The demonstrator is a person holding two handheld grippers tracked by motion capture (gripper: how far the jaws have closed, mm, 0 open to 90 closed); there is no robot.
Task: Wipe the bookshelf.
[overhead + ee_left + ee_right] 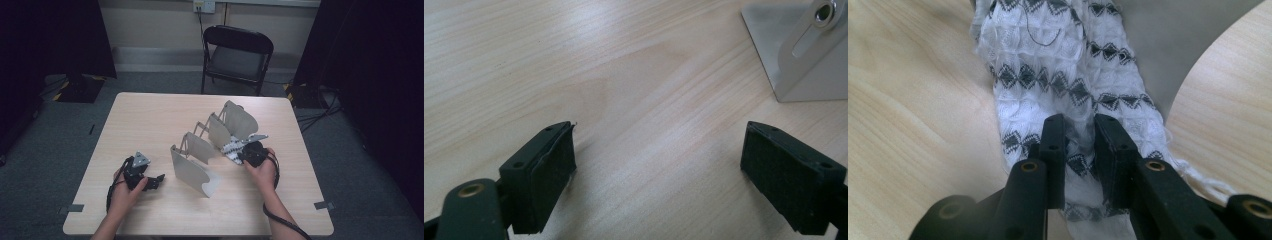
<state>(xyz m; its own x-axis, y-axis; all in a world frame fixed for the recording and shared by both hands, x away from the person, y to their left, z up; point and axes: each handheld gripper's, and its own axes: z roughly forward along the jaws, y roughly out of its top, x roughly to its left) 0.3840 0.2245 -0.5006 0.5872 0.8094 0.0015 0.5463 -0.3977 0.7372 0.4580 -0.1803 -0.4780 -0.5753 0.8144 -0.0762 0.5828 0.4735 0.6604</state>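
Both grippers I ran were black: left gripper [150, 181] carried a grey three-cornered plate (top-mounted), square dark pads [549, 175] and brass-ringed screw holes; right gripper [1079, 150] matched, black cable trailing. Forearms bare, no sleeves.

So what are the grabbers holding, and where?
The right gripper pinches the white patterned cloth by a bunched fold near its end. The left gripper is open over the table, holding nothing.

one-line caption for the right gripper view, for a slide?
Right gripper pinches a white cloth with black diamond pattern on the wooden table.
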